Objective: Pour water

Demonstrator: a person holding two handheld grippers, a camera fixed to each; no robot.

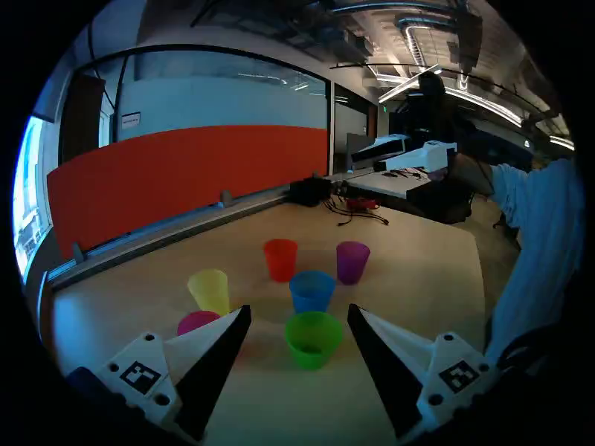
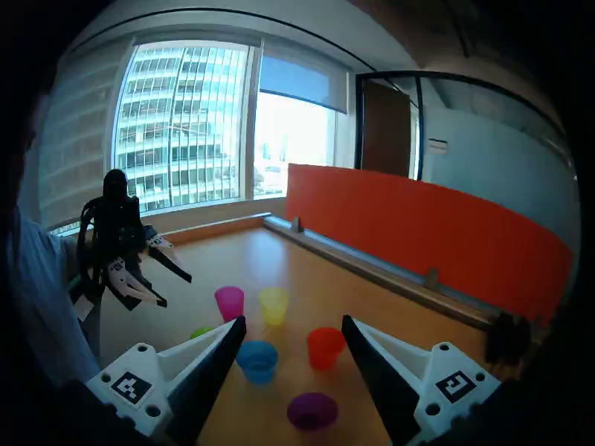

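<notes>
Left gripper view: left gripper (image 1: 297,308) fingers wide apart, holding nothing; square black-and-white marker (image 1: 141,377) on each white finger base. Green cup (image 1: 313,340) sits lower centre between the fingers, untouched. Blue cup (image 1: 312,290), red cup (image 1: 280,259), purple cup (image 1: 352,261), yellow cup (image 1: 209,290) and pink cup (image 1: 195,322) cluster just behind; all smooth plastic, upright. Wooden table (image 1: 416,267) lies bare toward the right edge. Wall sign (image 1: 130,120), upper left, too small to read. Right gripper view: right gripper (image 2: 292,318) likewise spread, empty.
</notes>
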